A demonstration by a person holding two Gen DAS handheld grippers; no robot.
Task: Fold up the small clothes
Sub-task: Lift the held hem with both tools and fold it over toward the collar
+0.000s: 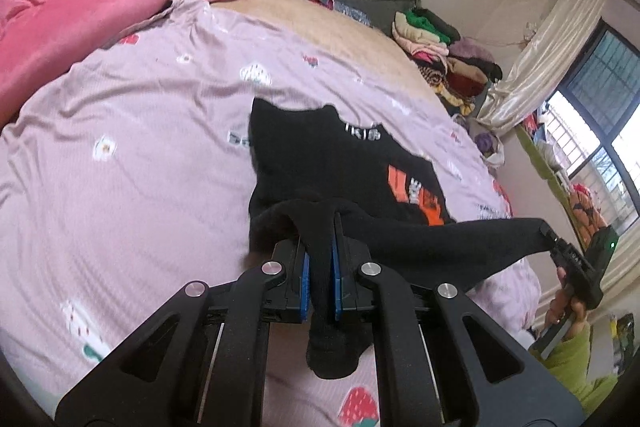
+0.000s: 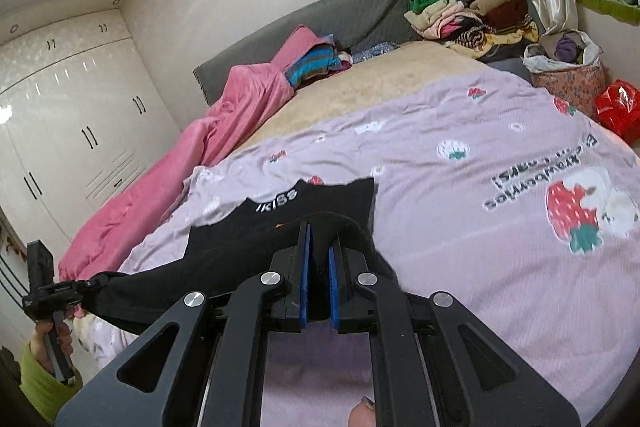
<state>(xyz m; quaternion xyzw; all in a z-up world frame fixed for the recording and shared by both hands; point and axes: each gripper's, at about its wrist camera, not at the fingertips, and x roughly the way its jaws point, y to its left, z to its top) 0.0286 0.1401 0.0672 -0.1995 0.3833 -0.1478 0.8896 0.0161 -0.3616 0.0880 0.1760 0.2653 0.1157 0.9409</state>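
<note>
A small black garment (image 1: 344, 163) with orange lettering hung stretched between the two grippers, above a lilac strawberry-print bedspread (image 1: 132, 147). The left gripper (image 1: 319, 259) was clamped tight on one gathered corner, its blue pads (image 1: 305, 279) pressed into a bunch of cloth that trailed down behind the fingers. The right gripper (image 2: 318, 255) was likewise closed on the opposite corner, black fabric filling the slot between its pads. Between the two grips the near hem ran taut as a dark band, while the far part of the garment, with its white-lettered neckline (image 2: 276, 205), drooped toward the bedspread; whether it touched could not be told.

The bedspread lay broad and bare around the garment. Along its far left side ran a rumpled pink blanket (image 1: 100, 7), and a beige mattress surface (image 2: 384, 83) showed beyond the bedspread's far edge. A grey headboard (image 2: 320, 23) closed the far side, with piled clothes (image 2: 476, 15) at the far right corner. A white wardrobe (image 2: 68, 115) stood to the left, a curtained window (image 1: 600, 115) to the right. A green sleeve (image 1: 576, 363) showed behind the right hand (image 1: 564, 307).
</note>
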